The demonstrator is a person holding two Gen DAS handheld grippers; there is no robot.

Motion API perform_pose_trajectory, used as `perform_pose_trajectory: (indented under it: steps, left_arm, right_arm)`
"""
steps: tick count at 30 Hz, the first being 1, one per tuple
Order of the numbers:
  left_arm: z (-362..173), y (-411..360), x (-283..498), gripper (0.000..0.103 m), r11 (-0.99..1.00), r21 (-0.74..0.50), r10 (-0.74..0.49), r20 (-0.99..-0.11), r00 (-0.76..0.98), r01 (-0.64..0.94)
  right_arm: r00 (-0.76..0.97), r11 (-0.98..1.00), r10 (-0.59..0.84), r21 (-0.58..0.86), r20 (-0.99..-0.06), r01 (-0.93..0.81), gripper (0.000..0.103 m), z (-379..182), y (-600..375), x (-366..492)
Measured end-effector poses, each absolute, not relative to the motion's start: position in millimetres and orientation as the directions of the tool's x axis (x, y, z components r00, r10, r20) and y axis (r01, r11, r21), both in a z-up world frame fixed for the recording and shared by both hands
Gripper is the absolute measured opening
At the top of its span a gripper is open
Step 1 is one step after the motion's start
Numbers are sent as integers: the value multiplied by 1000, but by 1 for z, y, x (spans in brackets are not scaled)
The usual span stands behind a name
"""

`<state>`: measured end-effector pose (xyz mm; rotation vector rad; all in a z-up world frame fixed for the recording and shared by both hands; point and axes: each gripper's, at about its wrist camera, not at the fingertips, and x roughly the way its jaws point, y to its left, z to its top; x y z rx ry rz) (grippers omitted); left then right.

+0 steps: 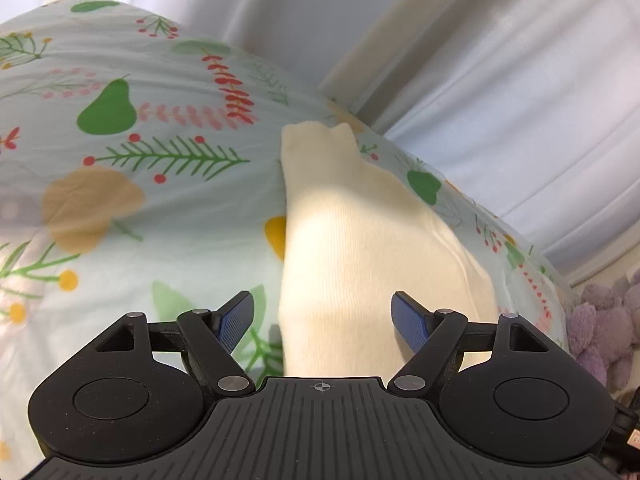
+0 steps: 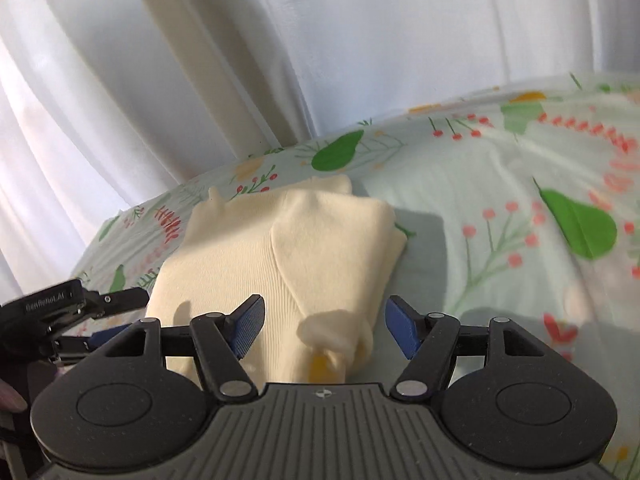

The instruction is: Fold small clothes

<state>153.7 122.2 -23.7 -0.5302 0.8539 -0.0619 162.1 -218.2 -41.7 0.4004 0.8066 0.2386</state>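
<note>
A small cream knit garment [image 2: 280, 248] lies folded on the patterned bedsheet [image 2: 500, 208]. In the left wrist view the same garment [image 1: 360, 240] stretches away from between the jaws. My left gripper [image 1: 322, 316] is open, its blue pads [image 1: 236, 320] apart on either side of the cloth without pressing it. My right gripper [image 2: 323, 324] is open too, hovering over the garment's near edge, where a bunched corner [image 2: 332, 328] sticks up between the pads untouched. The left gripper [image 2: 116, 296] also shows at the left edge of the right wrist view.
White curtains [image 2: 280, 40] hang behind the bed. A purple fluffy item [image 1: 600, 320] sits at the right edge of the left wrist view. The sheet [image 1: 120, 200] with pears and sprigs spreads left of the garment.
</note>
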Motion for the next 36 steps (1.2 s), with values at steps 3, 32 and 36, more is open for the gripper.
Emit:
perform_pose_trajectory:
  steps: [3,32,36]
  left_arm:
    - [-25,104,122,81,917,-376,-210,-735,645,-130]
    - [-6,117,81,74,919,-198,75,-760,645,-340]
    - [9,109,106,77,939,-232,6,-726,688,-253]
  right_arm:
    - [607,790,479,613,-634,18,64,-58,-243,132]
    - [652,885,386,461,-653,-63,23,-49,-225,115]
    - [714,920,339,375,-612,-115,23,-26,-220,116]
